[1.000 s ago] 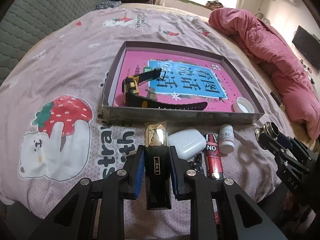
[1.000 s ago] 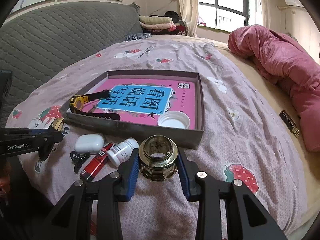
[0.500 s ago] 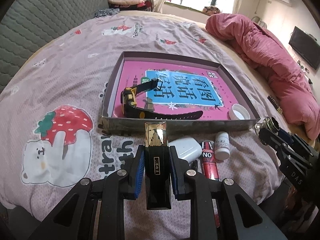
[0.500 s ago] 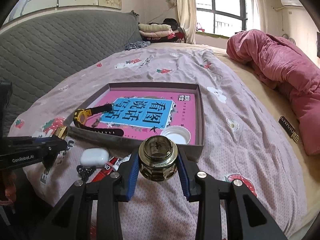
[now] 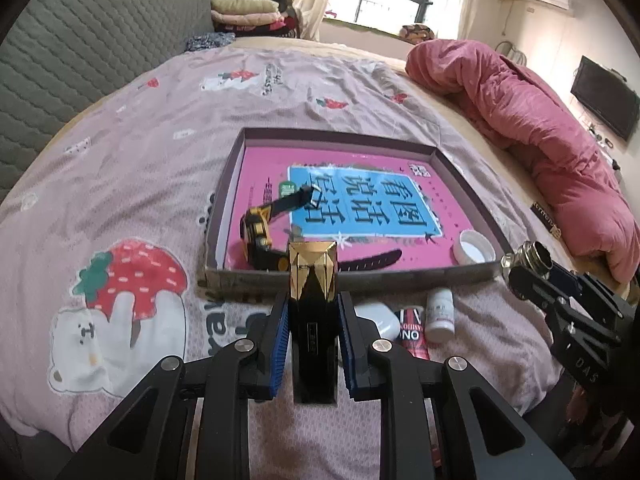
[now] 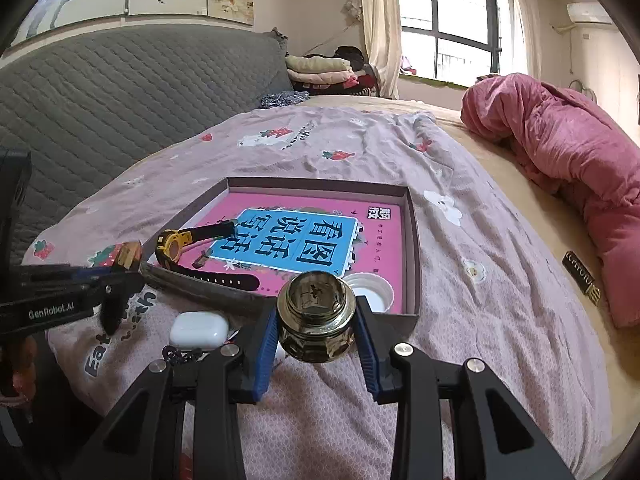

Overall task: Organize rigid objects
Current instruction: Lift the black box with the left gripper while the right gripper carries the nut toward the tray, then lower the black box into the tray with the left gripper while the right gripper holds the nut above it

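Two blue ribbed pads of the left gripper (image 5: 313, 322) pinch a tall black box (image 5: 313, 344) with a faceted gold cap, held upright above the near rim of a shallow cardboard tray (image 5: 340, 278). Inside the tray lie a glossy pink book (image 5: 360, 196), a yellow-and-black rubber watch (image 5: 260, 228) at the left and a round white lid (image 5: 474, 246) at the right. On the soft strawberry-print bedsheet (image 5: 132, 184) just near the tray sit a smooth white earbud case (image 5: 380, 318), a red tube (image 5: 414, 334) and a small white bottle (image 5: 439, 314).

From the right wrist, the right gripper (image 6: 316, 322) pinches a round, shiny brass-coloured jar (image 6: 316, 316), open mouth facing the camera, near the tray's (image 6: 414, 256) right corner. The left gripper (image 6: 124, 276) shows at the left, and a crumpled pink quilt (image 6: 560, 160) lies far right.
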